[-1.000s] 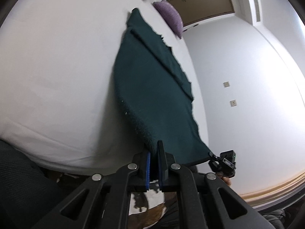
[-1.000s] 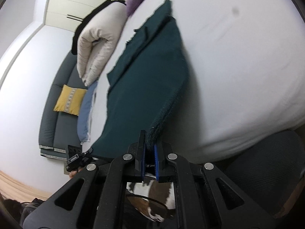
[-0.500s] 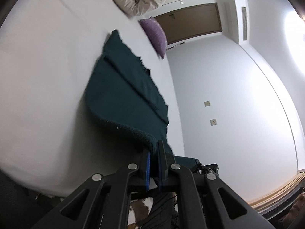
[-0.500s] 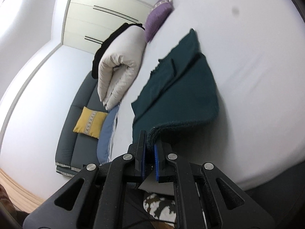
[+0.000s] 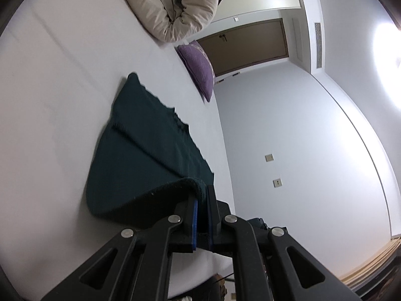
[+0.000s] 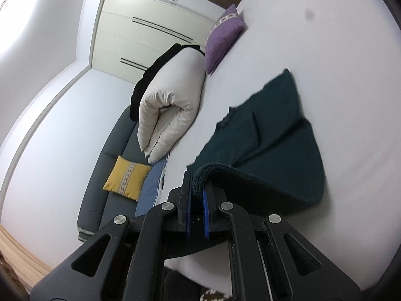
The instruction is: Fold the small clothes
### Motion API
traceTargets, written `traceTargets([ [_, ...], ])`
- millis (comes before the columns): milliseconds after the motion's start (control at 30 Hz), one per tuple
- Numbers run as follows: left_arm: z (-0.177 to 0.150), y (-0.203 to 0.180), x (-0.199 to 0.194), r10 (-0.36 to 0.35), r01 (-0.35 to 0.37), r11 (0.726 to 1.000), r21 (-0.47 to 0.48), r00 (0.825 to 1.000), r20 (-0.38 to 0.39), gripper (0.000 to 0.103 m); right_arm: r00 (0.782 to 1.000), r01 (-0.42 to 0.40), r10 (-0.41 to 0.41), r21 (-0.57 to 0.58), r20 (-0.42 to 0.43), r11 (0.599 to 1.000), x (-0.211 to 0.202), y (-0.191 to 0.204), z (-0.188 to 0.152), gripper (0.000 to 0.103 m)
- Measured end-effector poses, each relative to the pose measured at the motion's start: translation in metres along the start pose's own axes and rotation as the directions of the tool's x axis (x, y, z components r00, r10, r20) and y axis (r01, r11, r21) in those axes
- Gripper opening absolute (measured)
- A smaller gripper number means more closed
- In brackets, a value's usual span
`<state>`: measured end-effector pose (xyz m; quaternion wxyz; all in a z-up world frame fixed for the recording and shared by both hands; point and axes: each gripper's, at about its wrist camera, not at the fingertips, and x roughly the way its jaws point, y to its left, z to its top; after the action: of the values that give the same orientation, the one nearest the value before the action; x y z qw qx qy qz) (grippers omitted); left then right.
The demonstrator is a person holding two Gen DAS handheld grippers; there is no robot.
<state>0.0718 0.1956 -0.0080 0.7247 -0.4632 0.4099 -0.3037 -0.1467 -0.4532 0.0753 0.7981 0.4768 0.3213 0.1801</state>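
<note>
Near the bed's (image 5: 62, 80) front edge, each hand-held gripper, left (image 5: 202, 195) and right (image 6: 197, 183), pinches a corner of the green garment (image 5: 140, 150), lifted over its flat half. Soft, limp knit; corners give control.

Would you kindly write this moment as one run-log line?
step: folding | left gripper: shut on green garment hem | right gripper: shut on same hem | hem: lifted above bed

We see a home bedroom: a white bed (image 6: 338, 50), a folded duvet (image 6: 170, 110), a wardrobe (image 6: 140, 32), a door (image 5: 250, 45).
</note>
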Motion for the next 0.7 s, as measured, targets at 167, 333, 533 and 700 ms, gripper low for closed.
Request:
traceTargets([
  [167,0.035,0.004,0.022,0.030,-0.030,1.000,-0.009,0.999,0.016,0.006,0.999,0.028,-0.028,0.000,0.021,1.000,0.031,0.003,0.033,0.006],
  [333,0.068,0.012,0.047,0.070,-0.070,0.997,-0.017,0.997,0.020,0.006,0.997,0.061,-0.061,-0.001,0.048,0.998,0.064,-0.001,0.065,0.006],
  [533,0.105,0.021,0.083,0.120,-0.120,0.993,-0.015,0.992,0.025,0.006,0.991,0.115,-0.116,0.016,0.062,0.993,0.105,-0.019,0.096,0.006],
  [700,0.125,0.030,0.112,0.159,-0.159,0.987,-0.014,0.987,0.010,0.006,0.985,0.161,-0.163,0.027,0.054,0.987,0.145,-0.040,0.116,0.006],
])
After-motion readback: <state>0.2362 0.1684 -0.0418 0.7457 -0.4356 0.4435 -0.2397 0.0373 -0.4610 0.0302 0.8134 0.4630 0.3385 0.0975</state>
